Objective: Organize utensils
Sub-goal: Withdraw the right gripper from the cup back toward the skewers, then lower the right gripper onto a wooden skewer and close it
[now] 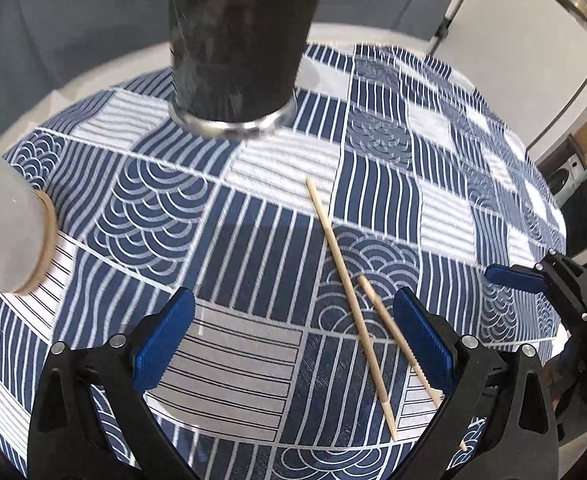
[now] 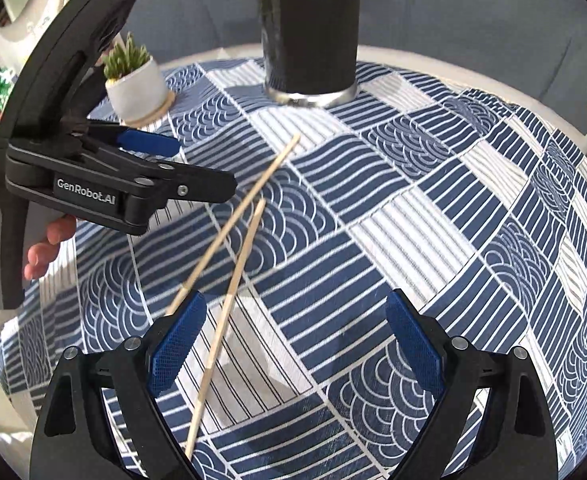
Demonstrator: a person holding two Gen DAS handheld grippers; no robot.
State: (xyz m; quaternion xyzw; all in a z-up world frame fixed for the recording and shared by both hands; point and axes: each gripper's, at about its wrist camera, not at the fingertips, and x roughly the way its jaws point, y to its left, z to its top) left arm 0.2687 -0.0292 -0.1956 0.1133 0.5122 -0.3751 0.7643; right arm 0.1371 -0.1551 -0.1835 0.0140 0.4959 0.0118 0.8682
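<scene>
Two bamboo chopsticks lie loose on the blue-and-white patterned tablecloth (image 1: 253,240). The longer-looking chopstick (image 1: 342,276) (image 2: 233,224) lies bare. The other chopstick (image 1: 385,316) (image 2: 229,320) runs beside it, and its near end is hidden behind my left gripper's right finger. A dark cylindrical holder (image 1: 233,40) (image 2: 309,28) with a metal base stands upright at the far side. My left gripper (image 1: 293,340) (image 2: 189,164) hovers open, with the chopsticks just inside its right finger. My right gripper (image 2: 295,344) is open and empty, with both chopsticks by its left finger; one blue pad (image 1: 513,276) shows at the right edge.
A small white pot with a green plant (image 2: 137,84) (image 1: 9,224) sits on a cork coaster at the table's far left. The round table's white rim (image 2: 433,60) curves behind the holder, with grey upholstery beyond. A hand (image 2: 49,248) holds the left gripper's handle.
</scene>
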